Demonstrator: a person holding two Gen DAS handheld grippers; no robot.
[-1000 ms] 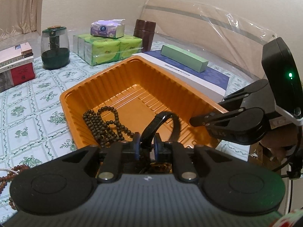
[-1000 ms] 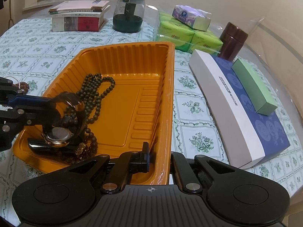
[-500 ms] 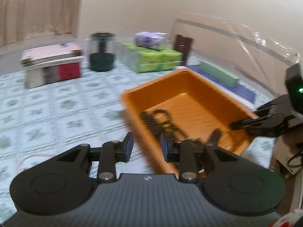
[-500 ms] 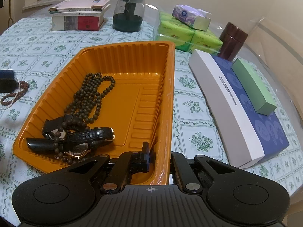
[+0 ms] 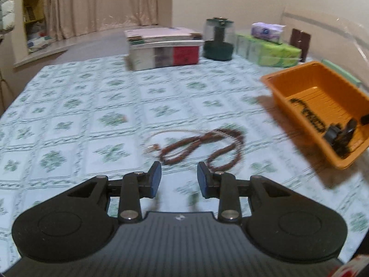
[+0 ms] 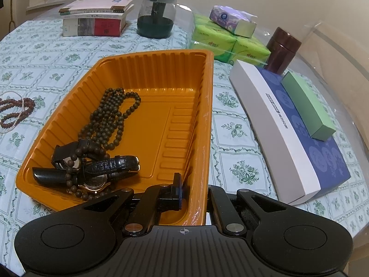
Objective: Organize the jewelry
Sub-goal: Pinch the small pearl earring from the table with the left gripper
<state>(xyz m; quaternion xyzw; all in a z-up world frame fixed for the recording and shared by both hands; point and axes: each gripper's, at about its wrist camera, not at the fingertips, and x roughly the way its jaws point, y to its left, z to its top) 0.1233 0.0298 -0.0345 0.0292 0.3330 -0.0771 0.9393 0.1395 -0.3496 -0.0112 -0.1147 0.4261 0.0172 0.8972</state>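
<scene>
An orange tray (image 6: 205, 106) holds a dark bead necklace (image 6: 110, 117) and black-strapped watches (image 6: 108, 168). My right gripper (image 6: 194, 196) is shut on the tray's near rim, one finger inside the wall and one outside. My left gripper (image 5: 177, 180) is open and empty, just above the tablecloth. In front of it lies a reddish-brown bead necklace (image 5: 203, 145) with a thin pale chain (image 5: 161, 136). The brown beads also show at the left edge of the right wrist view (image 6: 16, 110). The tray (image 5: 286, 99) sits to the right in the left wrist view.
A book stack (image 6: 96, 20), a green-based glass jar (image 6: 156, 16), tissue packs (image 6: 221, 39), a brown canister (image 6: 282, 48) and a blue-white box (image 6: 288, 136) with a green box (image 6: 306, 106) on it stand around the tray. The tablecloth is floral.
My left gripper let go of the watch into the tray, opened, and swung left to the brown beads on the cloth. My right gripper has not moved.
</scene>
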